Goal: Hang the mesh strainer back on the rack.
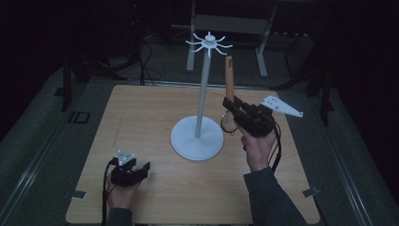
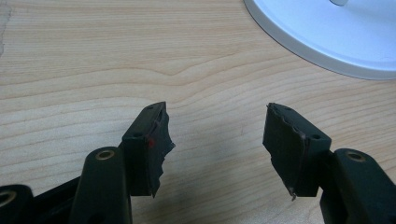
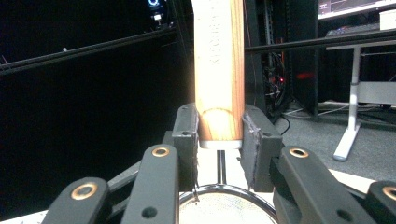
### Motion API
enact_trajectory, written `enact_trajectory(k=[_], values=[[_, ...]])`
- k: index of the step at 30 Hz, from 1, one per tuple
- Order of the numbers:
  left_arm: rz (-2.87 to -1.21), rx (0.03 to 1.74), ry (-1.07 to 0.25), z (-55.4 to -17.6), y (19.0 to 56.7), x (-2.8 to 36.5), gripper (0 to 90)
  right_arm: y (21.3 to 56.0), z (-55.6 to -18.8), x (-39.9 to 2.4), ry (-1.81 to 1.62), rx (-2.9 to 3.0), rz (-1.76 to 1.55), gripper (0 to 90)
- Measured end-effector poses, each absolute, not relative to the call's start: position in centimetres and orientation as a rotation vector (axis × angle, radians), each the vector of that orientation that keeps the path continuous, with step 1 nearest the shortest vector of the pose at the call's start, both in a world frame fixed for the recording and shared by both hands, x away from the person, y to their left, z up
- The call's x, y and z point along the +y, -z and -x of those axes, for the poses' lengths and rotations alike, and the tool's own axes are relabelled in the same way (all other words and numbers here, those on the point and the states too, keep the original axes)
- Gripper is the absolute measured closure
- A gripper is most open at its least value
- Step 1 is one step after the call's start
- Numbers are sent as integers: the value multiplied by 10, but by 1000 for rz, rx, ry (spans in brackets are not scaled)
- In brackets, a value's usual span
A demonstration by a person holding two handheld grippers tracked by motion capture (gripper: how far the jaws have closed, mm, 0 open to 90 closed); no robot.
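**High view: a wooden-handled strainer held upright beside a hook stand**

High view and right claw view together show the strainer (image 1: 229, 89), a small utensil with a wooden handle (image 3: 219, 70) and a round wire ring (image 3: 224, 193) at its lower end. It stands nearly upright above the desk (image 1: 141, 122), handle pointing up and ring hanging below, just to the right of the stand's pole. The right claw (image 1: 231, 104) is clenched on the lower end of the handle; in the right claw view both pads (image 3: 187, 135) press against the wood from either side, with the metal collar and ring just beneath them. The person's right hand (image 1: 258, 143) carries this claw over the right half of the desk.

The white stand (image 1: 202, 94) rises from a round base (image 1: 196, 139) at the middle of the desk and ends in a crown of curved hooks (image 1: 208, 42), which sits above and to the left of the handle's tip.

The left claw (image 1: 141, 168) rests low near the front left of the desk, released, its jaws spread with bare wood between them and the base's rim (image 2: 322, 51) ahead.
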State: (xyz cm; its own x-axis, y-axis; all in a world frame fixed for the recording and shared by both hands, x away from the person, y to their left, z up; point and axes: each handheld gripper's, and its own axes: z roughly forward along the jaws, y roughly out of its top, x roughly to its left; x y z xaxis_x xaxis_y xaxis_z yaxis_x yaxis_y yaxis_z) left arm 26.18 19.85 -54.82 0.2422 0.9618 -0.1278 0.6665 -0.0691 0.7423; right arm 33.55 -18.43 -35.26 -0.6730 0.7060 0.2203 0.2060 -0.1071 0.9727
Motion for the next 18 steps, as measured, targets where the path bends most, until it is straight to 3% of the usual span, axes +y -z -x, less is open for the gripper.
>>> enact_trajectory(k=[18], values=[[-1809,1497,-528,-262,548,198,407,346,-334,-185,-1843,1776,-991,698]])
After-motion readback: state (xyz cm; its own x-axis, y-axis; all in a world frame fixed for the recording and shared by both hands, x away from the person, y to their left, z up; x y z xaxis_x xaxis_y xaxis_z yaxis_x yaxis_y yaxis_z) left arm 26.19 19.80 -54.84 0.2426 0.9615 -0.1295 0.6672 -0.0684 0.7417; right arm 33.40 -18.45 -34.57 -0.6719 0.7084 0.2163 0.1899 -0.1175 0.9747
